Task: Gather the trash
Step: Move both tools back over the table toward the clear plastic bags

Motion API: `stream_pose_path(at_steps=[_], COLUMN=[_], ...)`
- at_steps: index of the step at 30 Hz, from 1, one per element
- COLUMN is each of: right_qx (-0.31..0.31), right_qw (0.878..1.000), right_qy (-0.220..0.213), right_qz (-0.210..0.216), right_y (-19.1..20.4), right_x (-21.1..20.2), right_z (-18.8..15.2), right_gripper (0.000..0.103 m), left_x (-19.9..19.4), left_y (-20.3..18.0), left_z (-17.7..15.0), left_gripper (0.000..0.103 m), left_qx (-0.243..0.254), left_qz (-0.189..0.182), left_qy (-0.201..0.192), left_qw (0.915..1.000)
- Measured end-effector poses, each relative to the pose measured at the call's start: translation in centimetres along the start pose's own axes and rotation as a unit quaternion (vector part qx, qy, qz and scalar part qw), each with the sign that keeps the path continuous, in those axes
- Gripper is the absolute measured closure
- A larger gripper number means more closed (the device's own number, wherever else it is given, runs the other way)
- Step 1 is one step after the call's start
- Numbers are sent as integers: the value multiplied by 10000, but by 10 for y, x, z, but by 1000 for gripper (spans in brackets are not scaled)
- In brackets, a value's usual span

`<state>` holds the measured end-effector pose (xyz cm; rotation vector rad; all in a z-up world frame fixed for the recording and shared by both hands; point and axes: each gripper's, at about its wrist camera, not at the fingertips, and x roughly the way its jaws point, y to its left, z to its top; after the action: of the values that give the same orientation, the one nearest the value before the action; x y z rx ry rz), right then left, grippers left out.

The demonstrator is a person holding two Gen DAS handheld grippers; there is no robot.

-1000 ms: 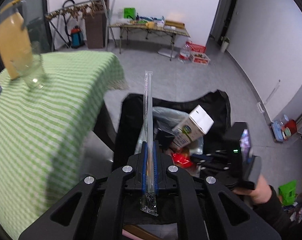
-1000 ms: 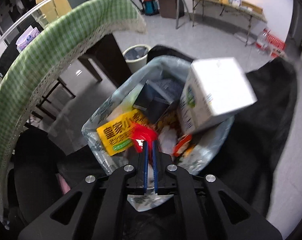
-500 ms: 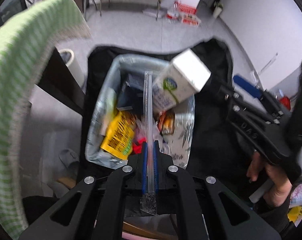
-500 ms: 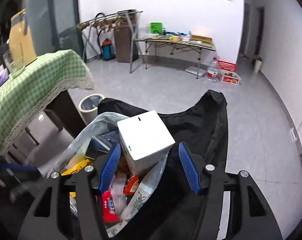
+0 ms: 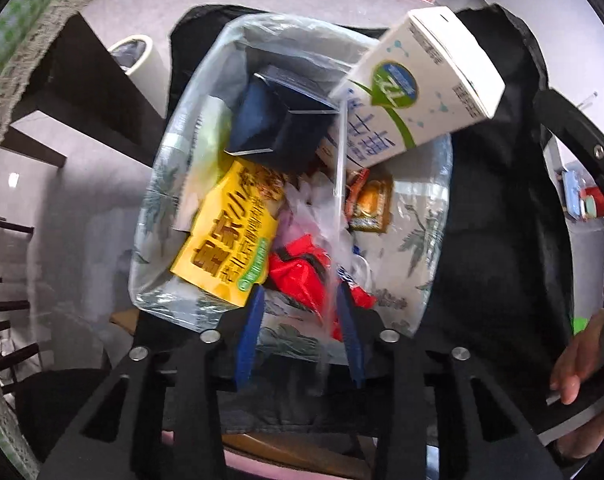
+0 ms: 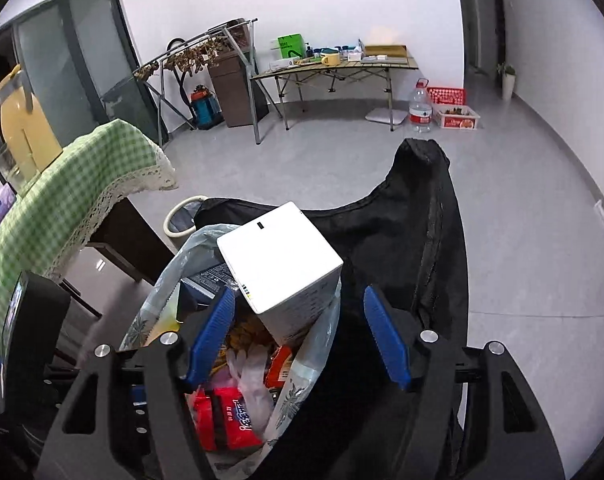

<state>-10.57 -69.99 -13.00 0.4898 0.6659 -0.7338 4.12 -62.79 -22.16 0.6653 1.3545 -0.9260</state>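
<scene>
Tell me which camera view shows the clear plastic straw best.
The left wrist view. There the straw runs as a long clear tube from between the left gripper's opening jaws up over the trash in the bag, toward the white carton. The right wrist view shows the bag and carton, but no straw that I can make out.

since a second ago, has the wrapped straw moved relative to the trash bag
Yes. The clear wrapped straw was clamped upright above the trash bag; now the left hand-held gripper is opening and the straw is dropping into the bag, beside the white carton.
</scene>
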Motion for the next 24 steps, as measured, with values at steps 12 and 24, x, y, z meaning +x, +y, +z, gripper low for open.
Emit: stream_pose_path(at_steps=[12,24], right_qx=[20,-203], right_qw=[9997,9986], right_qy=[196,478], right_qz=[118,106], right_y=[1,15], right_x=[7,6], right_z=[-2,0], right_gripper=[38,38], left_x=[-9,-104], left_y=[0,43], left_z=[-14,-29], left_gripper=[67,36], left_qx=[151,-260], left_qz=[-116,55], left_qy=[-144,-1553], left_qw=[9997,9875])
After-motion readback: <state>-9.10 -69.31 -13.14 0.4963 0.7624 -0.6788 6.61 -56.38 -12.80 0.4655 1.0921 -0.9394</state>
